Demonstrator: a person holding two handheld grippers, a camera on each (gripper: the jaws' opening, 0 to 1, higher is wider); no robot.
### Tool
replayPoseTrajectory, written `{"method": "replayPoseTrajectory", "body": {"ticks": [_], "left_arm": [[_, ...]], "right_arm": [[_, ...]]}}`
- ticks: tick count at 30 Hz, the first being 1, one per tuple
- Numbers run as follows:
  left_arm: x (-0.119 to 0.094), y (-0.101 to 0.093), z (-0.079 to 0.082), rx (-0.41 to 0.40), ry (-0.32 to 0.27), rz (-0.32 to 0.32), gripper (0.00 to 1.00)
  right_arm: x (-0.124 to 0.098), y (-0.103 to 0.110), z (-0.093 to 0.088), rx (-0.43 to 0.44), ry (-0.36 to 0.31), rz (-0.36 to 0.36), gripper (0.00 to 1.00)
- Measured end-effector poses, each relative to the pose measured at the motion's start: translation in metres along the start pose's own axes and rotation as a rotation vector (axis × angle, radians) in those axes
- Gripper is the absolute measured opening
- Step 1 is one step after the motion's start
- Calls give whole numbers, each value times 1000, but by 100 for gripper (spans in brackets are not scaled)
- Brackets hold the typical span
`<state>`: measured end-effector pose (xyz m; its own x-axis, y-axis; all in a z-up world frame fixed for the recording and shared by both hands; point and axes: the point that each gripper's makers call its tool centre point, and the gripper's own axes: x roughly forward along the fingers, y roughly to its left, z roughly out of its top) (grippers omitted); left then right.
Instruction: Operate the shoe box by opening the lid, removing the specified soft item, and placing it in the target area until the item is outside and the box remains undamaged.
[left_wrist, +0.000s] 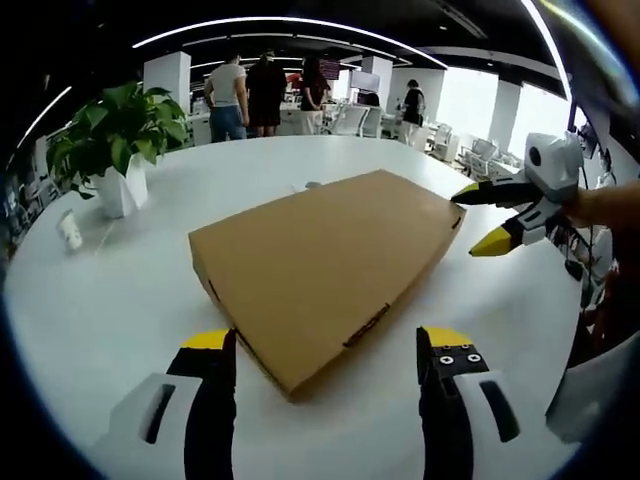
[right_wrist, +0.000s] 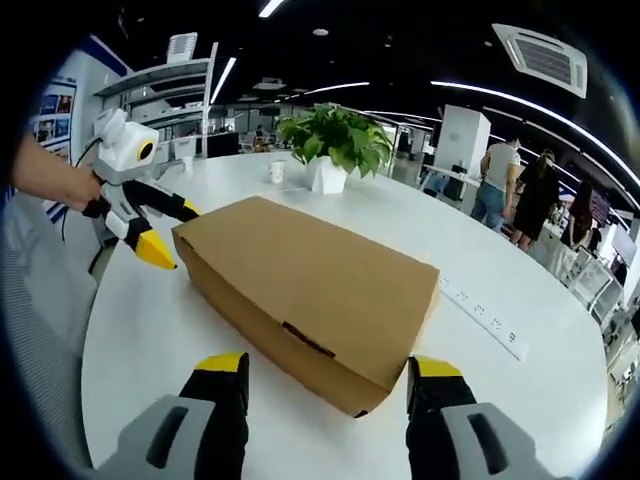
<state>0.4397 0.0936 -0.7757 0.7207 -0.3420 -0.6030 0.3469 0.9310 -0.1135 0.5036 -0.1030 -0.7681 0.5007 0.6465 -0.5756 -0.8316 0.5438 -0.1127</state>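
A flat brown cardboard shoe box (left_wrist: 320, 255) lies shut on the round white table (left_wrist: 120, 300). In the left gripper view my left gripper (left_wrist: 328, 340) is open, its yellow-tipped jaws standing either side of the box's near corner. My right gripper (left_wrist: 478, 218) comes in from the right, open at the box's far right corner. The right gripper view has the same box (right_wrist: 320, 280) with its lid down, and my right gripper (right_wrist: 328, 365) is open around the near corner. There the left gripper (right_wrist: 172, 235), held by a hand, is open at the box's left corner. The soft item is hidden.
A potted plant (left_wrist: 115, 150) in a white pot and a small white cup (left_wrist: 70, 230) stand on the table beyond the box; the plant (right_wrist: 335, 145) is behind it in the right gripper view. A white power strip (right_wrist: 485, 315) lies to its right. People stand further back.
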Motion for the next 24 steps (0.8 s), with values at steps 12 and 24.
{"method": "replayPoseTrajectory", "body": {"ticks": [12,24], "left_arm": [[2,11,1,-6,-26,36,63],[4,11,1,-6,-25,39,64]], "right_arm": [[8,-11,2,119,-14,-28,56],[9,-12,3,152,-12,-32,54]]}}
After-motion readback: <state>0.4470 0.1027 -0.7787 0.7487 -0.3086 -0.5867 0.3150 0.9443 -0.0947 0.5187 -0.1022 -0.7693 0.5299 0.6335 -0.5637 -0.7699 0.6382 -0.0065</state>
